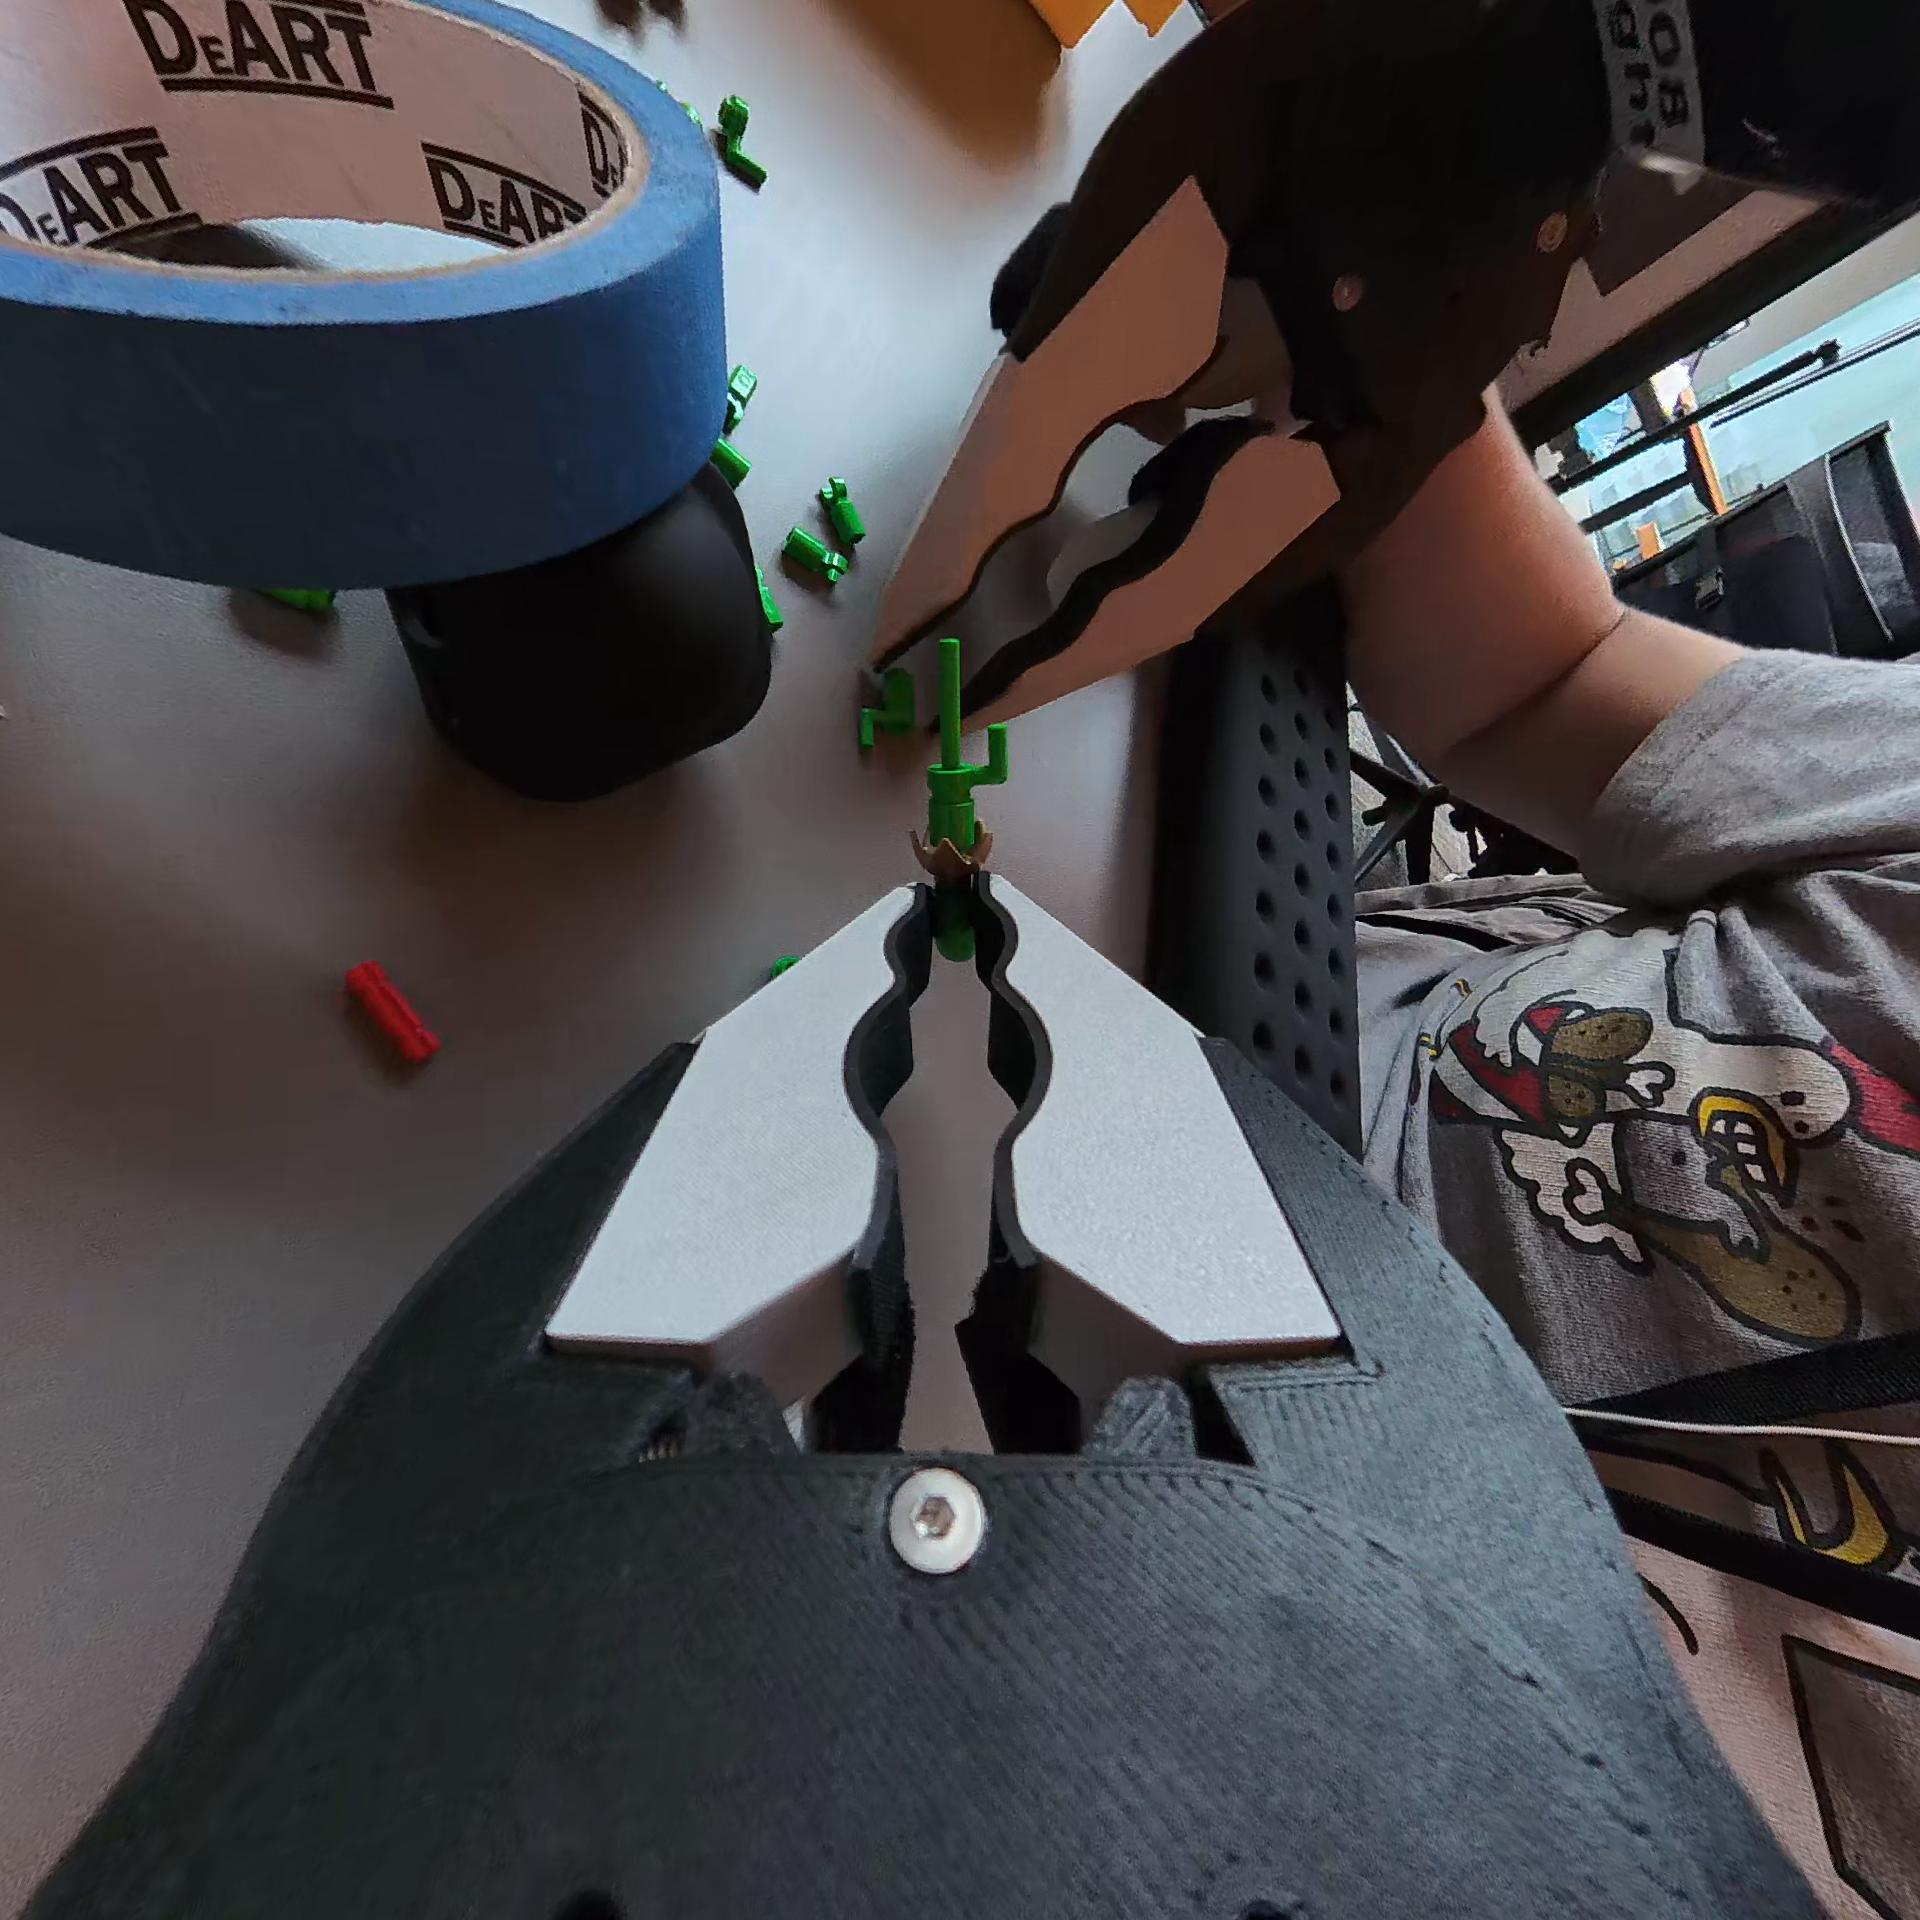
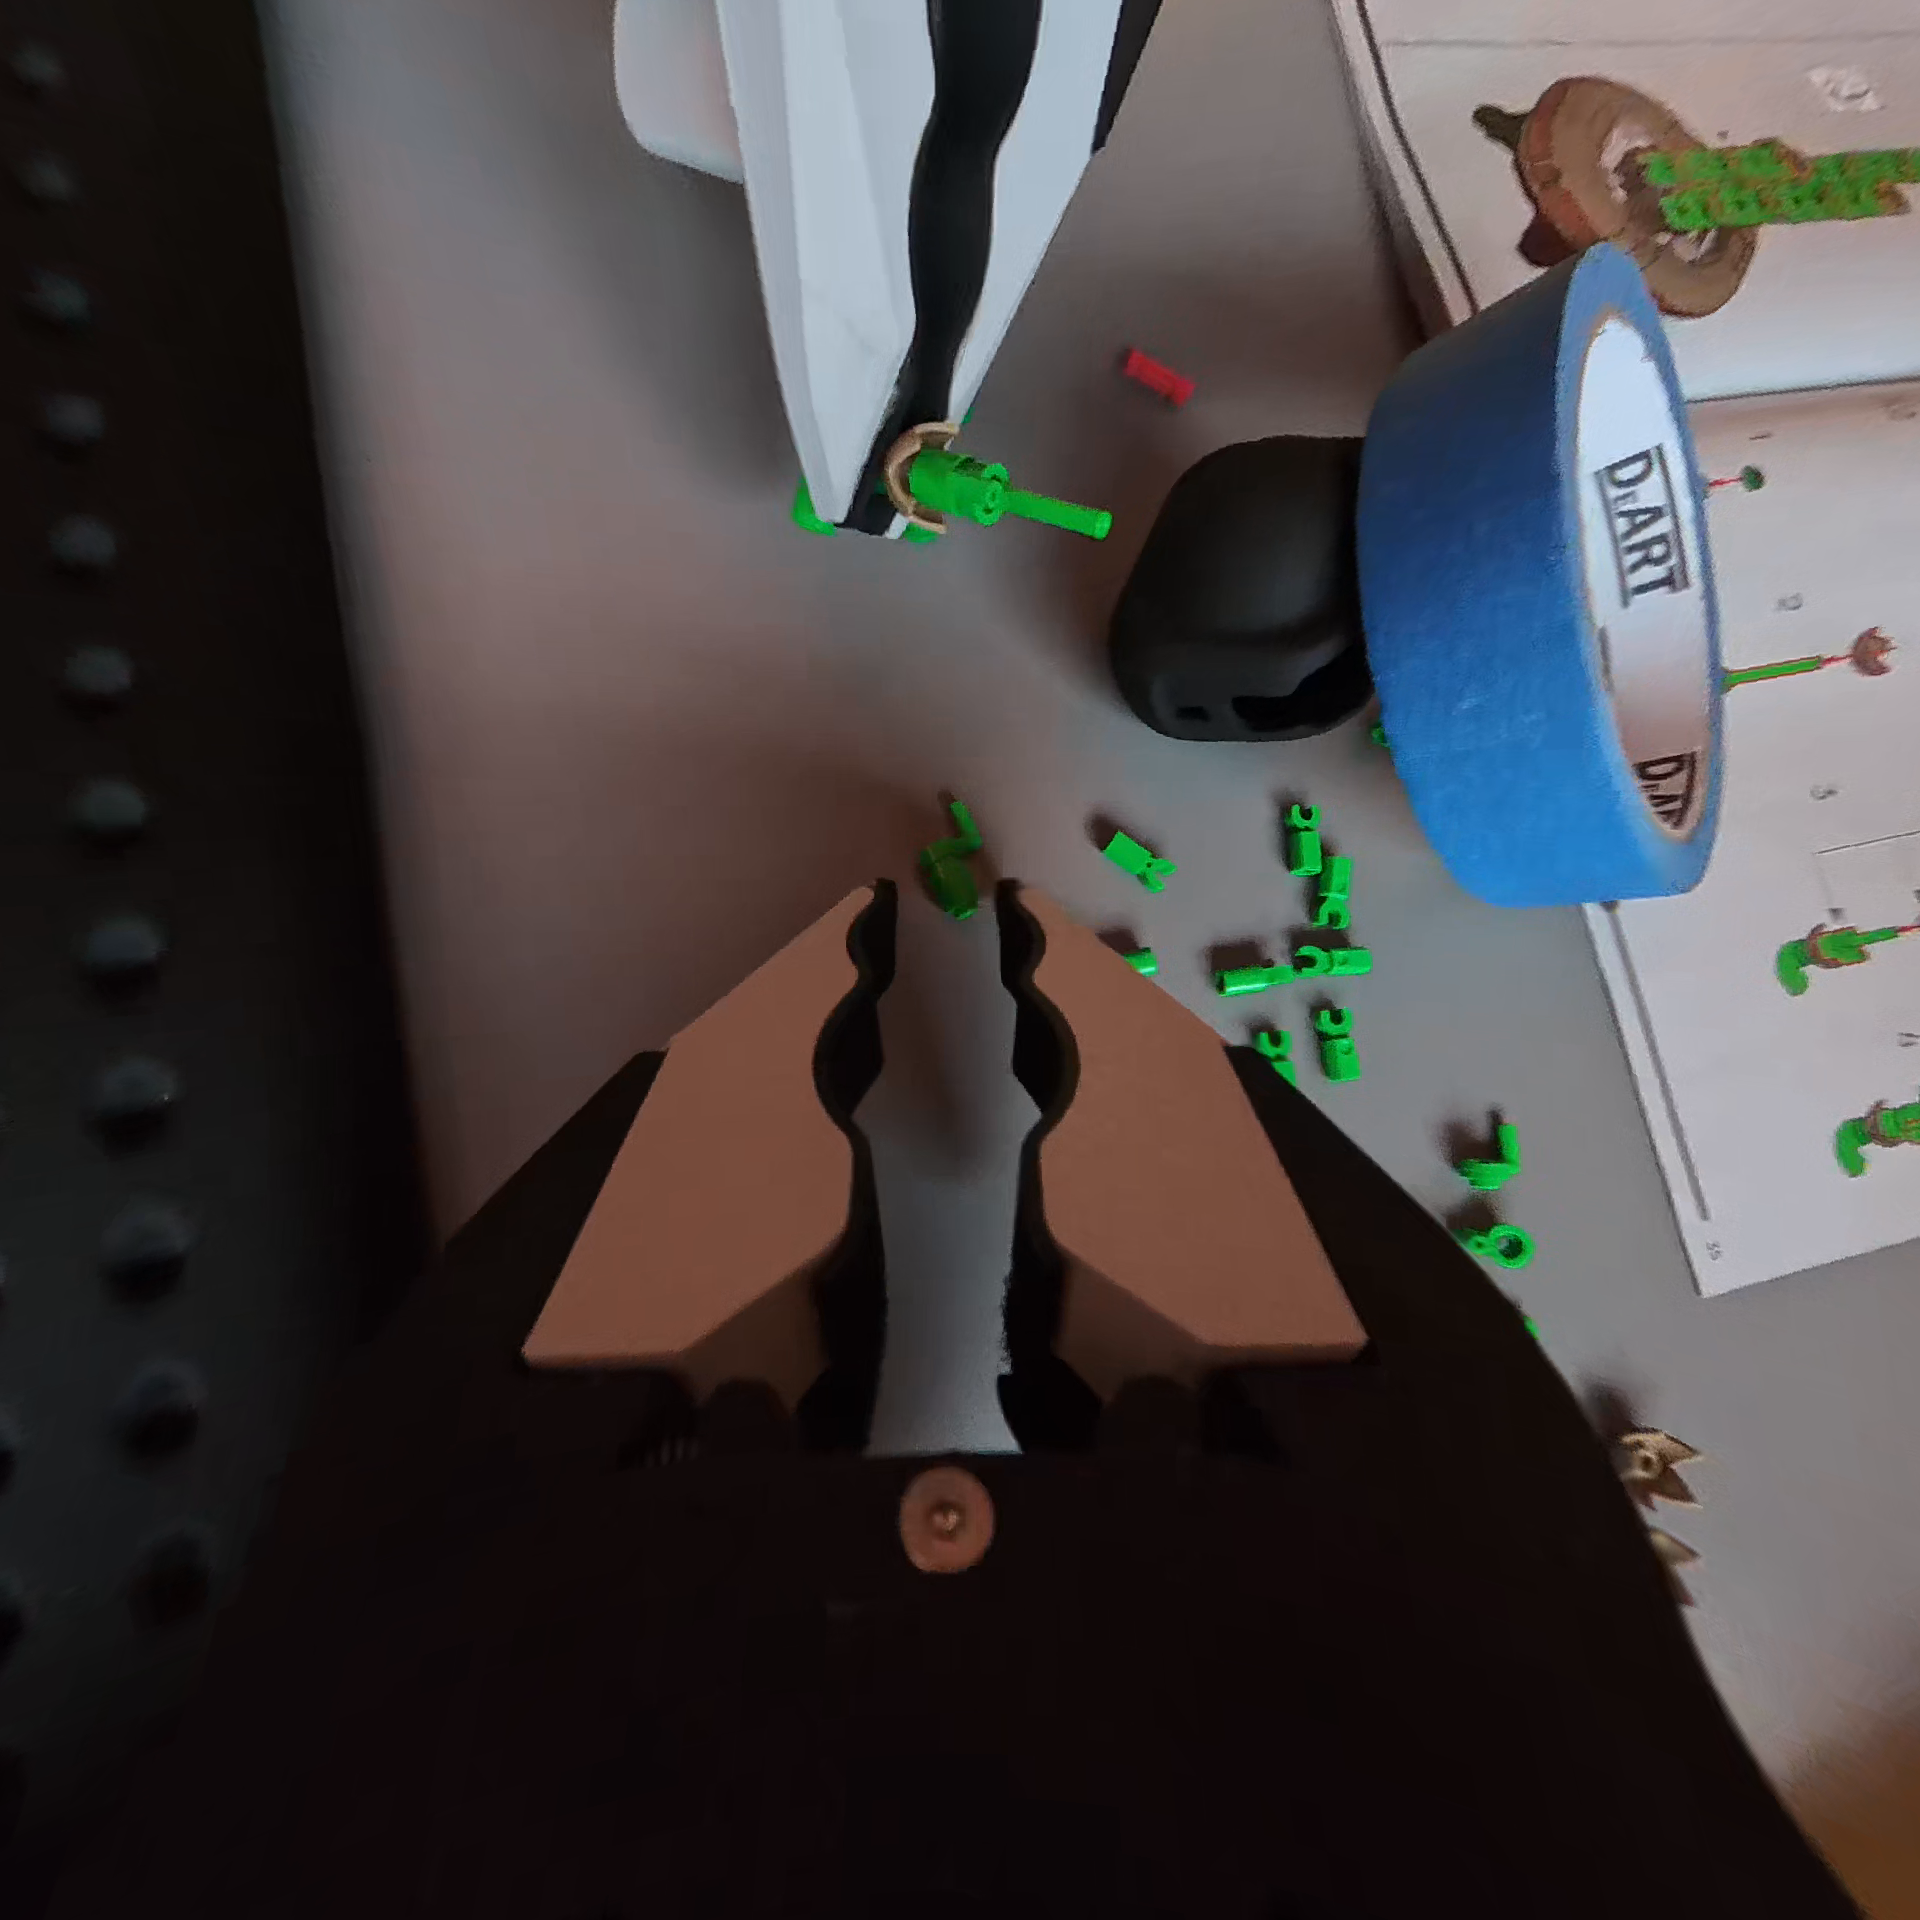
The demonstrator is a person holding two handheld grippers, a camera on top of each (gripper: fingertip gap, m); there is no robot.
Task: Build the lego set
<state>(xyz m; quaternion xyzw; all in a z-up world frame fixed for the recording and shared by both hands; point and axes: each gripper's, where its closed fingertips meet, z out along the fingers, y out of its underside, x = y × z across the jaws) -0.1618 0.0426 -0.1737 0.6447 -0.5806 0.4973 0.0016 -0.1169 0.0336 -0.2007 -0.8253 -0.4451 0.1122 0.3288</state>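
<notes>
The left hand-held gripper (image 1: 948,883) is pressed together on the base of a green stem (image 1: 950,790), pinching it just below a tan collar (image 1: 948,850). The stem's long axis runs straight on from the left fingertips, away from that camera; in the right wrist view it lies level over the tabletop (image 2: 623,675), its thin rod end pointing toward the black rounded case (image 2: 1242,592) and the blue tape roll (image 2: 1507,582).

The right hand-held gripper (image 2: 943,894) is spread, with nothing between its fingers. A small green clip piece (image 2: 951,862) lies on the tabletop just ahead of its tips, slightly toward the right-hand finger, tilted rather than square to the gap. In the left wrist view the same clip (image 1: 888,707) sits beside the stem's rod, with the right gripper's tips close over it.

My judgement is that the next move turns on this: the right gripper is the nearer one to the clip, and must close on it across its short side. More green clips (image 2: 1320,935) and a red pin (image 2: 1156,376) lie scattered nearby, beside an instruction booklet (image 2: 1766,1039).
</notes>
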